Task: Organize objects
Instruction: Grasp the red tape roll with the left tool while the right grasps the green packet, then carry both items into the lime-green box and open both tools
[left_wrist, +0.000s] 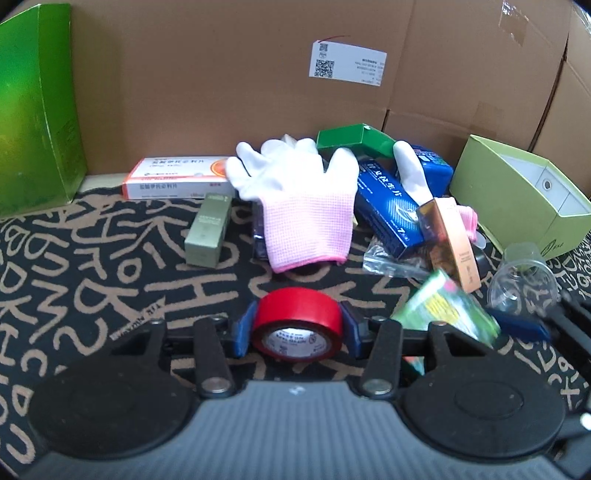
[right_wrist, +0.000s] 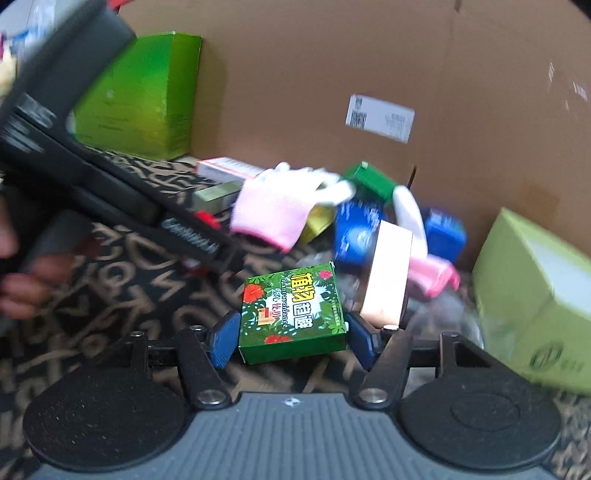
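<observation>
We see the red tape roll (left_wrist: 300, 322) pinched between the blue pads of the left gripper (left_wrist: 300, 326), its hole facing the camera, above the patterned black mat (left_wrist: 92, 266). The green flowered box (right_wrist: 293, 312) sits between the right gripper (right_wrist: 291, 338) pads, the left pad touching it, though we cannot tell whether the right one presses. Beyond the left gripper lies a pink-and-white glove (left_wrist: 303, 206), with a blue box (left_wrist: 388, 210) to its right.

The right gripper (right_wrist: 291, 338) brackets a green box (right_wrist: 293, 314) at six o'clock; the left gripper (right_wrist: 207, 247) crosses from ten o'clock.
</observation>
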